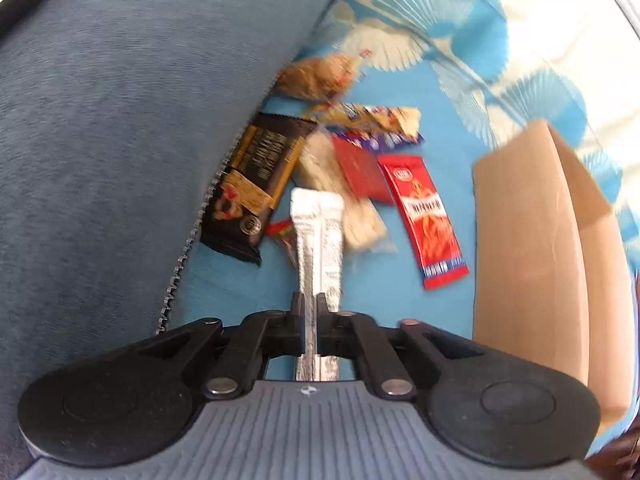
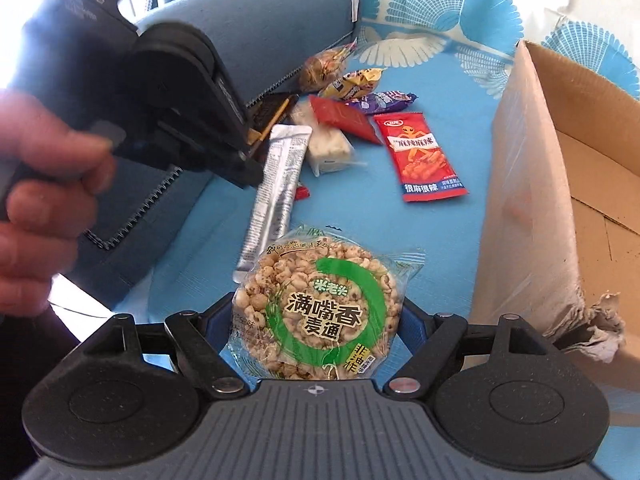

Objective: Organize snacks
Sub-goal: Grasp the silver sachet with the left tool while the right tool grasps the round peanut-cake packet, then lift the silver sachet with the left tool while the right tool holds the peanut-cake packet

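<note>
My left gripper (image 1: 311,304) is shut on a long silver stick packet (image 1: 318,236) and holds it above the blue sheet; the right wrist view shows that gripper (image 2: 256,172) clamping the packet (image 2: 276,184). My right gripper (image 2: 318,312) is shut on a round puffed-wheat cake in a clear wrapper with a green ring (image 2: 316,308). A pile of snacks lies ahead: a red spicy strip pack (image 1: 426,220) (image 2: 420,156), a black chocolate bar (image 1: 252,184), a white bar (image 2: 328,144), a red sachet (image 2: 340,118), a purple wrapper (image 2: 380,100).
An open cardboard box (image 1: 528,248) (image 2: 532,184) stands on the right, its torn corner near my right gripper. A dark blue cushion (image 1: 120,140) with a zipper borders the left. The bed sheet (image 2: 432,232) is blue with fan patterns.
</note>
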Tool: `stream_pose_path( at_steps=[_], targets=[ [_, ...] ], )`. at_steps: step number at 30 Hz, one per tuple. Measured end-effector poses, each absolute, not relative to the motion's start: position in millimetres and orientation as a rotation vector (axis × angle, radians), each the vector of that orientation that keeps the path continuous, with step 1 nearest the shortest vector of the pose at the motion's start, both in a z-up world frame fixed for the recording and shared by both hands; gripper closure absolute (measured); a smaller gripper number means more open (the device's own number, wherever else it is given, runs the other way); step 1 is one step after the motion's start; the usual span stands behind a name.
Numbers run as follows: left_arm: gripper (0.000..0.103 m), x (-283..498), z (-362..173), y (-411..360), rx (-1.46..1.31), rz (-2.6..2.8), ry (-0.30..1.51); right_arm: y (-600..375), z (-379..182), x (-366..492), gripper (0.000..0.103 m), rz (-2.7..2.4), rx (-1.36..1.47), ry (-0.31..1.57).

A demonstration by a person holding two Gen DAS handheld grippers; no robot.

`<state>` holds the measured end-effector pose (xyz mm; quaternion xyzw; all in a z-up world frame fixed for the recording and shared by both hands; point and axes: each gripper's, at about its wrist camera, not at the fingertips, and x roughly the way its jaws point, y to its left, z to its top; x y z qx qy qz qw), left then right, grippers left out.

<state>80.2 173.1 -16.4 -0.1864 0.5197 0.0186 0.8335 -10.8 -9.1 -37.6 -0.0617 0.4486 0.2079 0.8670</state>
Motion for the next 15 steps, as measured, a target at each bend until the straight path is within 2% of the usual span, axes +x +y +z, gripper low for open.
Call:
stream_pose_path(
  at_steps=[2, 7, 12, 15],
  targets=[
    [0.066, 82.2, -17.9, 172.6, -0.403, 0.034, 1.108, -9.0, -43.4, -7.8, 0.021, 0.428, -0.116, 0.958],
    [0.052, 88.9, -20.7, 157.5, -0.306, 0.019, 1.128, -6.4, -57.3, 2.9, 0.020, 0.402, -0.108, 1.003],
    [0.051, 93.8, -29.6, 142.2, -0.216, 0.028, 1.145, -6.9, -62.0, 9.8, 0.018, 0.387, -0.084, 1.026],
    [0.039, 94.5, -33.0, 135.9, -0.160, 0.047, 1.129, -9.4, -62.2, 9.3, 0.015, 0.396, -0.090, 1.011]
  ],
)
